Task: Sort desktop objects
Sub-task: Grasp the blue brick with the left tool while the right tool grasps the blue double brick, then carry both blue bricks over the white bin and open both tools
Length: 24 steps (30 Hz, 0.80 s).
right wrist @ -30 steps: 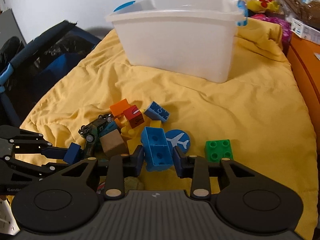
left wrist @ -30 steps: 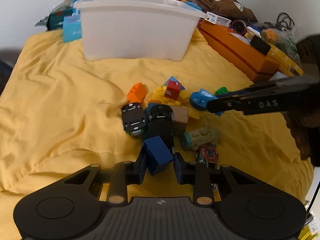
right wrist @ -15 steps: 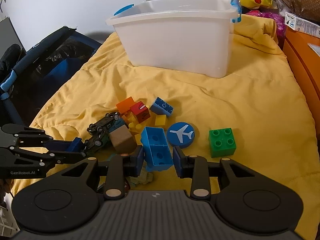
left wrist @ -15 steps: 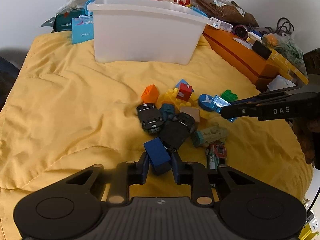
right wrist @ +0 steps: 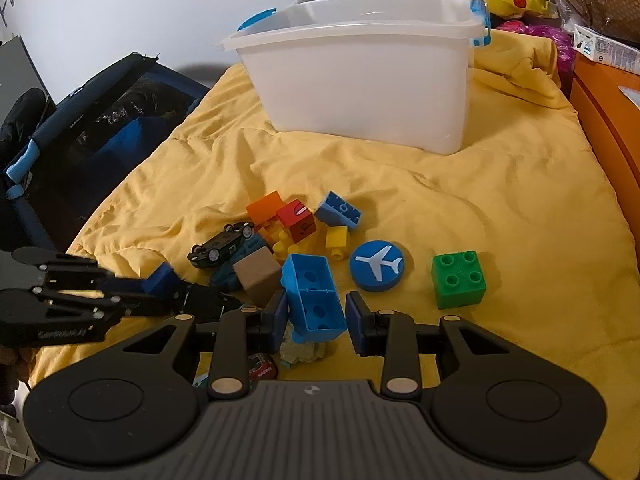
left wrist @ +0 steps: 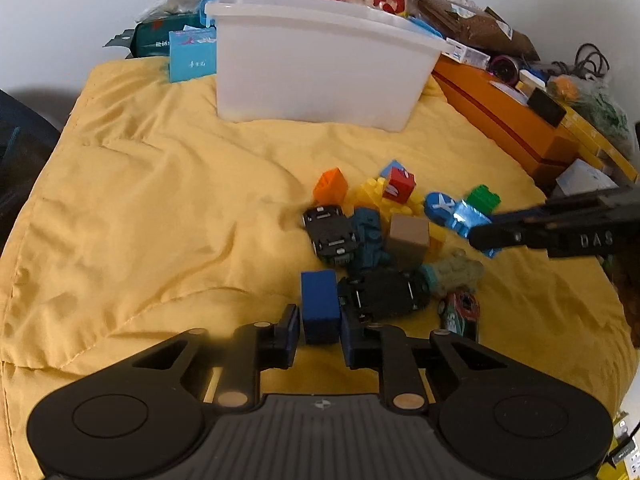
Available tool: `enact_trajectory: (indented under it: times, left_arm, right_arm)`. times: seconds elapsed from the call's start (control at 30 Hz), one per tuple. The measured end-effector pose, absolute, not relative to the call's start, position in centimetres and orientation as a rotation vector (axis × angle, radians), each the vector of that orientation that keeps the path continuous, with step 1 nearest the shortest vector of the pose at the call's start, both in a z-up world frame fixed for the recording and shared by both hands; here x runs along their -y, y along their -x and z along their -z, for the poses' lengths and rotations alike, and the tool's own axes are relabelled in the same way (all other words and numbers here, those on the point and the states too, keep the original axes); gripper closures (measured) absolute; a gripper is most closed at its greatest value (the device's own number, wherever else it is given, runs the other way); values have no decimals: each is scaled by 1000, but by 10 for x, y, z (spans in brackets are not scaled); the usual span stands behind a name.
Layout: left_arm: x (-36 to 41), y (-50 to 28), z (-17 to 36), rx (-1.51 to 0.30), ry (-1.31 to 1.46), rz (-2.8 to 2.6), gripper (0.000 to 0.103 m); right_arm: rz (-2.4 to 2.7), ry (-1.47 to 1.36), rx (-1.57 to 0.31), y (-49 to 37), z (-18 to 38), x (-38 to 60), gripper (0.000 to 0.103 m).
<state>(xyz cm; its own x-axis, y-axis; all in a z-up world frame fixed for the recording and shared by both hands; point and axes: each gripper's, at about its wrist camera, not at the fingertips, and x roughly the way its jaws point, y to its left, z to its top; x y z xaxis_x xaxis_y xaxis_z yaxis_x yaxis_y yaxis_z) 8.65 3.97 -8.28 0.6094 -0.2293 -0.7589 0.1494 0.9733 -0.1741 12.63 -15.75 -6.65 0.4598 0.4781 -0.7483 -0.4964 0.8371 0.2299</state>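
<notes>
My left gripper holds a dark blue block upright between its pads, and its jaws are still closing on it. It sits at the near edge of the toy pile on the yellow cloth. My right gripper is shut on a light blue hollow brick, open side up. Each gripper shows in the other's view: the right gripper at the pile's right, the left gripper at its left. A white plastic bin stands behind the pile.
The pile holds black toy cars, a tan cube, and orange, red and yellow bricks. A round blue plane disc and a green brick lie apart. An orange box borders the right, a dark bag the left.
The left jaws have narrowed on the dark blue block, which has turned from tilted to upright. A black car beside it now lies crosswise. The right gripper keeps its brick.
</notes>
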Motion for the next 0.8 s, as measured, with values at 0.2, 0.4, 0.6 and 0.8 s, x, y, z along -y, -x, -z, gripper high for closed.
enact_trajectory:
  times: [0.2,0.4,0.6,0.8]
  left_arm:
    - [-40,-83,79,-869,85,228,82]
    - [-39,-82,48,-800,88,231,82]
    - [-36,-102,10,-768,99,200,82]
    - [-36,-127,-24,-718,87,192,82]
  right_arm:
    - [-593,19,-914,-123,65,159,67]
    - [-583,2,-885,-124,56,163,67]
    - [-577,-27,-800,-133,28,163,67]
    - [-568,-51,-705,-151,-12,163,67]
